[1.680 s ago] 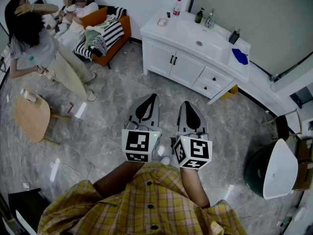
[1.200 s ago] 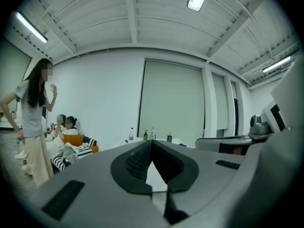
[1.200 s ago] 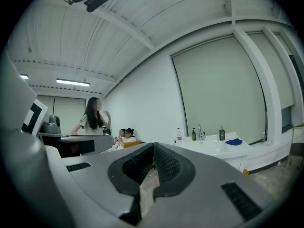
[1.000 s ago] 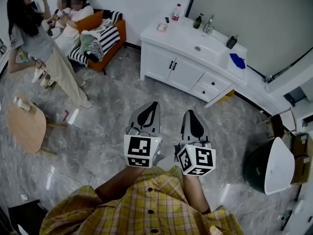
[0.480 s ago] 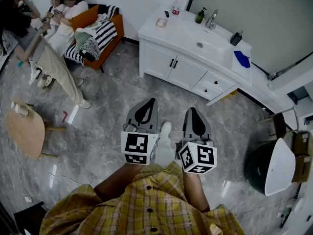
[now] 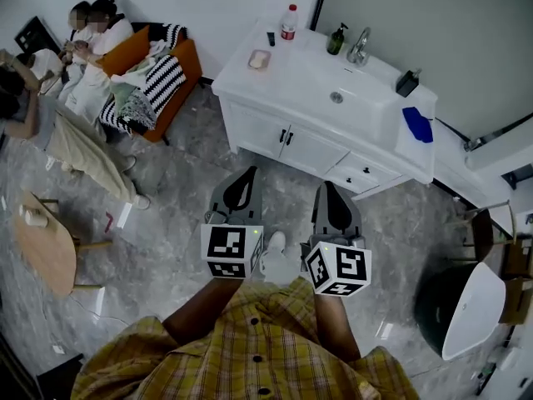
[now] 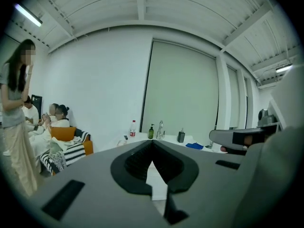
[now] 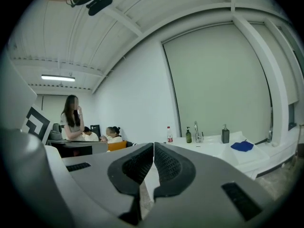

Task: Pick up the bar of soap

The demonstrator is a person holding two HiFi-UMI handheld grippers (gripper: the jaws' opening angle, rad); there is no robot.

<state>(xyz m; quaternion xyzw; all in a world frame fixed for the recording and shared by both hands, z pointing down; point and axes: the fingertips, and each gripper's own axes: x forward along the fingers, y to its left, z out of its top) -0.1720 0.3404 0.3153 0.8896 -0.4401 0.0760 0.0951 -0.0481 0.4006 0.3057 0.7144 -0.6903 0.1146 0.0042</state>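
Observation:
The bar of soap (image 6: 259, 58) is a pale block in a small dish at the left end of the white vanity top (image 6: 308, 65), far ahead of both grippers. My left gripper (image 6: 250, 172) is held over the floor in front of the cabinet, jaws shut and empty. Beside it, my right gripper (image 6: 325, 187) is also shut with nothing in it. In the left gripper view the shut left gripper (image 7: 152, 141) points at the vanity. The right gripper (image 8: 153, 144) does the same in the right gripper view.
On the vanity stand a red-capped bottle (image 6: 289, 22), a green dispenser (image 6: 336, 38), a faucet (image 6: 360, 44), a dark dispenser (image 6: 407, 82) and a blue cloth (image 6: 417, 124). People sit on an orange sofa (image 6: 158, 65) at left. A round wooden table (image 6: 46, 244) is lower left, a white tub (image 6: 462, 307) lower right.
The vanity has come closer and shifted left in the head view as both grippers moved toward it. The standing person has slid to the left edge. Both jaws stayed shut.

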